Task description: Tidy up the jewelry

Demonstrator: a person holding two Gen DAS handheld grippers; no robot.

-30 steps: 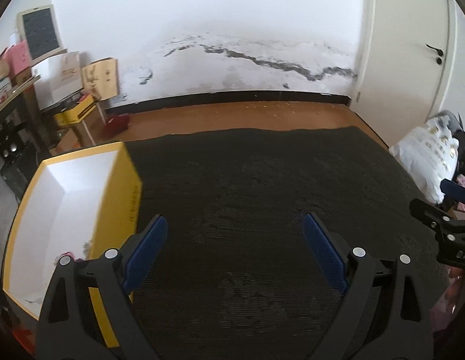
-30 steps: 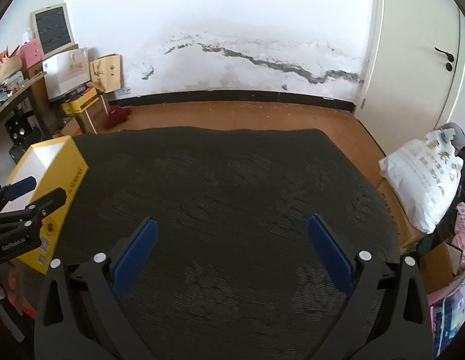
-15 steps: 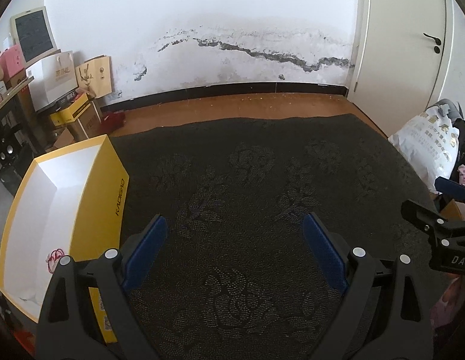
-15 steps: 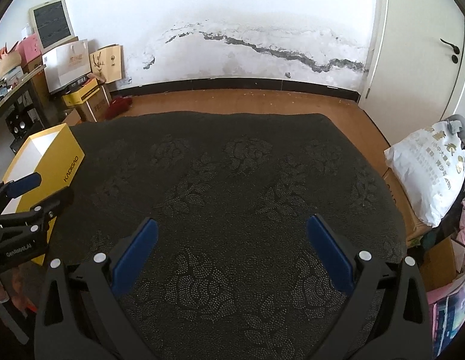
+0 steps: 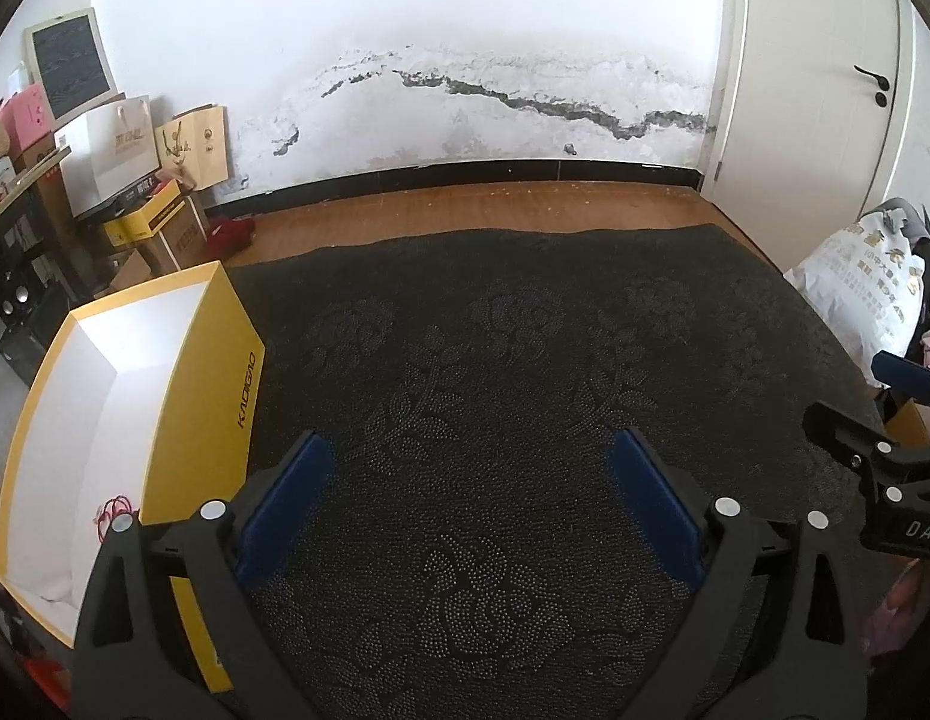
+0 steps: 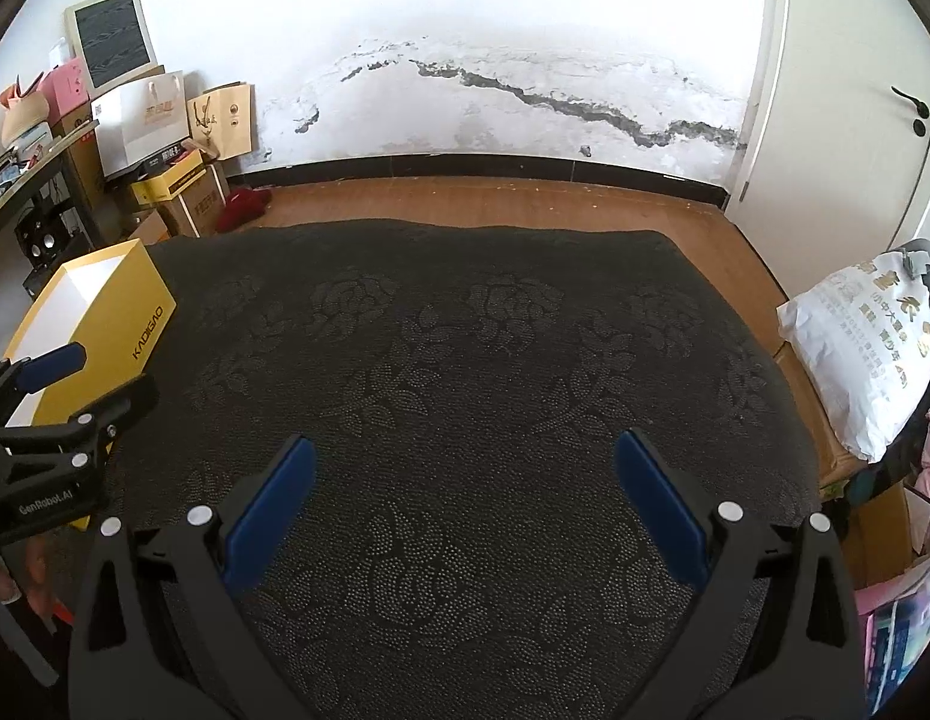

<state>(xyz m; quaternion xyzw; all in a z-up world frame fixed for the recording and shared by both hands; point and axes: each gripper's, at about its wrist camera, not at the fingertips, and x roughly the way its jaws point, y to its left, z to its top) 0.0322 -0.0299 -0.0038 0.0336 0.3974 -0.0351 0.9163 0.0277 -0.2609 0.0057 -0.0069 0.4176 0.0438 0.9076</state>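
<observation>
- Left wrist view: our left tongs (image 5: 468, 492) hang wide open, holding nothing, over the dark floral cloth (image 5: 495, 360) on the tabletop. One yellow box (image 5: 216, 384) stands just left of them, lid off, white inside. One red string piece of jewelry (image 5: 109, 513) lies on its floor, near the close corner. Right tongs (image 5: 885, 420) show at the edge.
- Right wrist view: our right tongs (image 6: 462, 489) are also spread, empty. We count no loose jewelry on the cloth here.
- Risk, as we judge it: the thin string could slip from the pads, or the tongs could knock the box wall while reaching in.
</observation>
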